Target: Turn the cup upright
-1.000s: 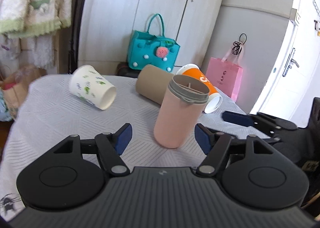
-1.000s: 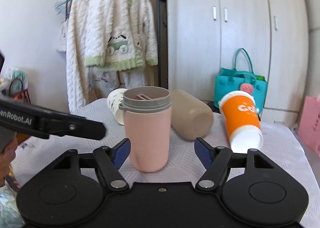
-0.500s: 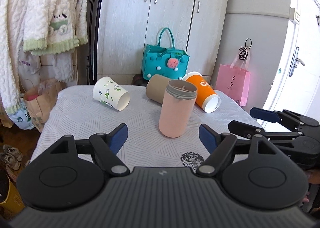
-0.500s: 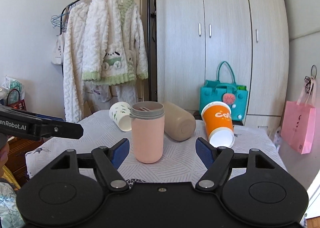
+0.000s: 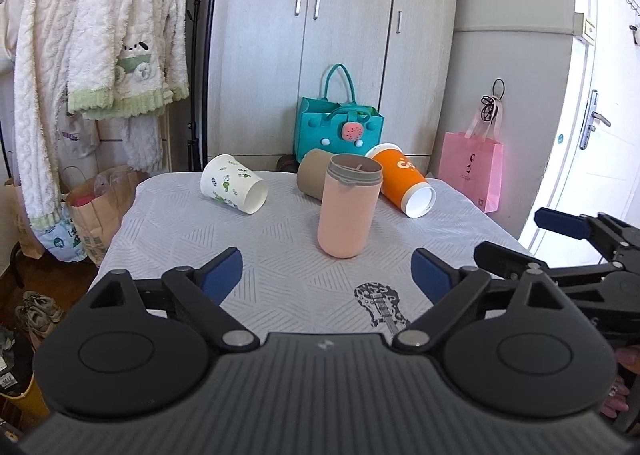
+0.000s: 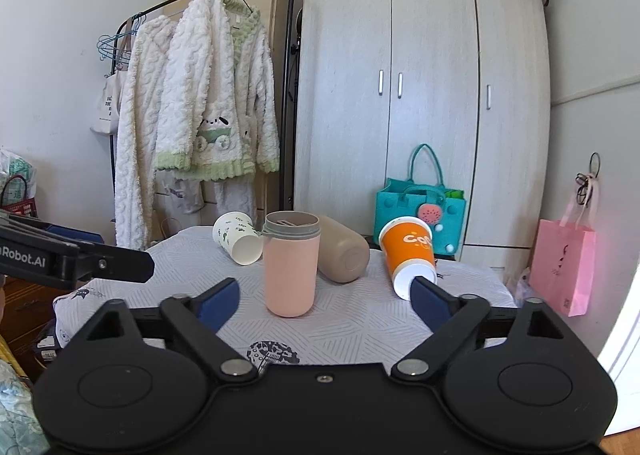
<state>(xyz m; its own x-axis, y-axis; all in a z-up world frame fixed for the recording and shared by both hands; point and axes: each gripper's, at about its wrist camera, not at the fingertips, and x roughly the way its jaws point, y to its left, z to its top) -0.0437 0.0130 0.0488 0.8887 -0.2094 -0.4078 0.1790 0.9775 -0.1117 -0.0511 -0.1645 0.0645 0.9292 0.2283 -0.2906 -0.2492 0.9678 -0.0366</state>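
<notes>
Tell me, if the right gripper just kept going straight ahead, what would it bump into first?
Most likely the pink cup, standing upright on the table roughly ahead of the open right gripper, slightly left of centre. Depth is hard to judge, so it might only brush it.

L tongs [image 5: 326, 275]: jaws spread wide, nothing btwn the 2 blue pads [image 5: 222, 269], held level, pointing fwd. R tongs [image 6: 324, 299]: same, jaws wide apart, 2 blue pads [image 6: 218, 301] bare, level and pointing fwd. From L wrist view, R tongs [image 5: 560, 239] sit off to the right side, fingers apart; bit of the person's R hand [image 5: 618, 399] shows at the right edge behind them. From R wrist view, L tongs [image 6: 80, 255] come in from the left edge.
</notes>
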